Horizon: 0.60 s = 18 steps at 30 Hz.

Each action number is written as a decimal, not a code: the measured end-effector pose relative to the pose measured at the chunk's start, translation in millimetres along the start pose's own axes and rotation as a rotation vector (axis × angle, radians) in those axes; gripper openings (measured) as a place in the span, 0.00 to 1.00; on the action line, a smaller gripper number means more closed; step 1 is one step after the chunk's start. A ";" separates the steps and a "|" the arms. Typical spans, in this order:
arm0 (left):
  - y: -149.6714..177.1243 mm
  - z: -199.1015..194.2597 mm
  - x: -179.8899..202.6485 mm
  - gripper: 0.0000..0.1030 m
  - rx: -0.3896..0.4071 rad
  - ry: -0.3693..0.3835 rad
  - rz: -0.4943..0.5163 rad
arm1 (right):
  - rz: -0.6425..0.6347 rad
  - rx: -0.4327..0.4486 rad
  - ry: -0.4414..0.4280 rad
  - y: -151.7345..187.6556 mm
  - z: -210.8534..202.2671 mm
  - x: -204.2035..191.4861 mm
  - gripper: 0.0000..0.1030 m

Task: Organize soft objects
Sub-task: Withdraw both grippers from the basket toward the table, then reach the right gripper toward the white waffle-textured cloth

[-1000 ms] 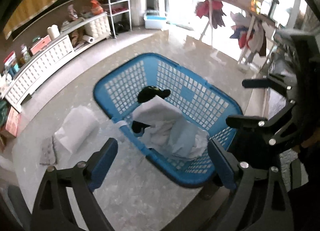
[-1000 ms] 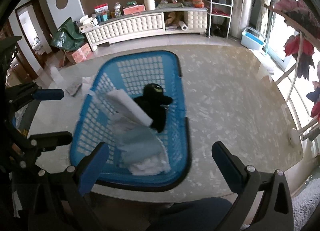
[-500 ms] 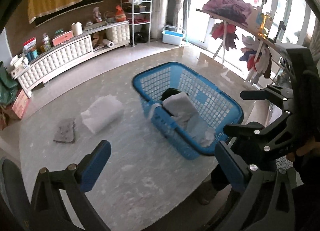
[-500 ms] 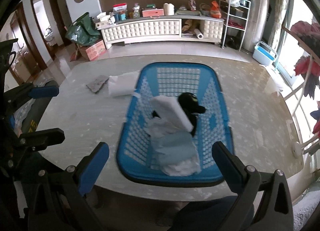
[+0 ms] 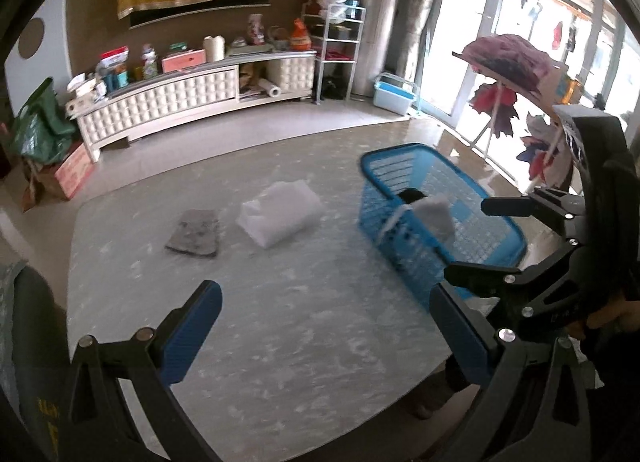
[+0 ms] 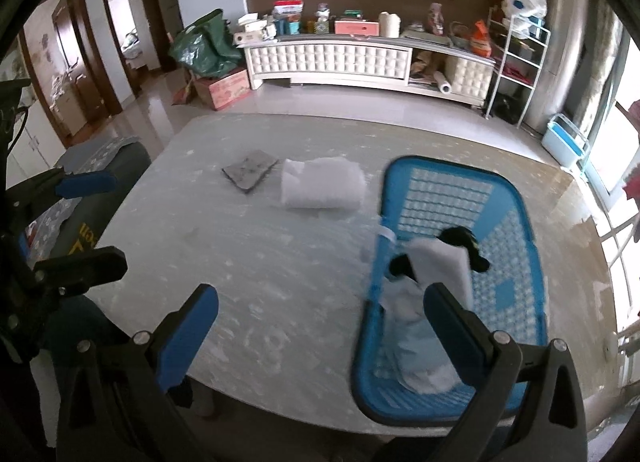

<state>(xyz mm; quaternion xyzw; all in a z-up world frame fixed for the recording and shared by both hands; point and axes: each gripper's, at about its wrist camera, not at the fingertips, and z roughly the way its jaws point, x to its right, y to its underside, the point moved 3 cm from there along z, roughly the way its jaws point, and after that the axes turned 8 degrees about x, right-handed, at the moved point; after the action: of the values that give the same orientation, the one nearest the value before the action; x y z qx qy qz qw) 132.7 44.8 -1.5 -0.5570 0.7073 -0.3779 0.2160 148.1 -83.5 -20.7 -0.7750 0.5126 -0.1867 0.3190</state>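
Marble-patterned table (image 6: 280, 262) carries a blue basket (image 6: 516, 197) of folded cloths, a white bundle (image 5: 280, 213) and grey cloth (image 5: 195, 232) beside it. Only the right view shows doorways. Left gripper (image 5: 326, 332) and right gripper (image 6: 320, 328) gape empty.

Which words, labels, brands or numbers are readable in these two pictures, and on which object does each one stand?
No text can be read in full.
Yellow letters on the dark grey object beside the table: cut off and blurred, unreadable.
Print on the red cardboard box on the floor: blurred.
Labels on the pink box and the other packages on the sideboard: too small to read.
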 end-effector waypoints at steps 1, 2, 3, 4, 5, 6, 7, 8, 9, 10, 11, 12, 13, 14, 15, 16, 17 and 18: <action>1.2 0.4 -5.7 1.00 -0.003 -0.009 -0.007 | -0.007 -0.004 -0.004 -3.4 5.0 -3.8 1.00; 2.7 0.1 -9.8 1.00 -0.005 -0.014 -0.013 | -0.014 -0.007 -0.005 -5.7 8.5 -6.8 1.00; 4.2 0.8 -16.2 1.00 -0.009 -0.019 -0.023 | -0.020 -0.010 -0.009 -8.2 11.8 -9.9 1.00; 5.2 1.3 -20.7 1.00 -0.012 -0.024 -0.029 | -0.024 -0.012 -0.012 -10.4 15.0 -12.7 1.00; 6.5 1.8 -26.8 1.00 -0.014 -0.030 -0.035 | -0.032 -0.016 -0.014 -13.4 20.2 -16.4 1.00; 7.8 2.9 -32.7 1.00 -0.018 -0.037 -0.040 | -0.037 -0.018 -0.017 -15.8 24.1 -19.3 1.00; 8.2 4.6 -37.5 1.00 -0.022 -0.043 -0.045 | -0.043 -0.021 -0.017 -17.4 27.6 -21.5 1.00; 9.0 5.3 -43.5 1.00 -0.027 -0.047 -0.050 | -0.050 -0.027 -0.018 -20.9 34.2 -25.6 1.00; 8.7 6.3 -47.1 1.00 -0.030 -0.052 -0.054 | -0.054 -0.030 -0.021 -22.4 37.9 -28.2 1.00; 9.9 7.1 -53.3 1.00 -0.034 -0.058 -0.059 | -0.058 -0.034 -0.022 -23.7 41.5 -30.8 1.00; 11.2 8.3 -59.9 1.00 -0.037 -0.064 -0.064 | -0.065 -0.042 -0.025 -25.9 47.4 -34.4 1.00; 11.8 9.2 -64.1 1.00 -0.039 -0.066 -0.068 | -0.071 -0.047 -0.025 -26.6 51.4 -36.7 1.00; 13.0 10.9 -69.5 1.00 -0.043 -0.070 -0.076 | -0.080 -0.054 -0.023 -27.9 56.3 -40.6 1.00; 14.5 13.1 -75.9 1.00 -0.048 -0.076 -0.084 | -0.091 -0.061 -0.022 -28.8 61.6 -44.1 1.00; 15.7 14.1 -79.8 1.00 -0.051 -0.078 -0.089 | -0.100 -0.068 -0.021 -30.5 66.9 -48.6 1.00; 17.2 16.7 -85.5 1.00 -0.058 -0.084 -0.097 | -0.108 -0.076 -0.021 -32.0 71.4 -50.8 1.00; 18.8 19.9 -91.7 1.00 -0.067 -0.090 -0.106 | -0.125 -0.089 -0.022 -32.3 76.5 -53.2 1.00; 19.8 22.7 -96.7 1.00 -0.072 -0.093 -0.111 | -0.140 -0.097 -0.021 -33.1 80.2 -56.7 1.00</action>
<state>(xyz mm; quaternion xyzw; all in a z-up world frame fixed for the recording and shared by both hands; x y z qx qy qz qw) 164.4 131.9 -42.1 -0.6198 0.6776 -0.3374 0.2069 197.0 1.5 -54.1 -0.8253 0.4625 -0.1753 0.2724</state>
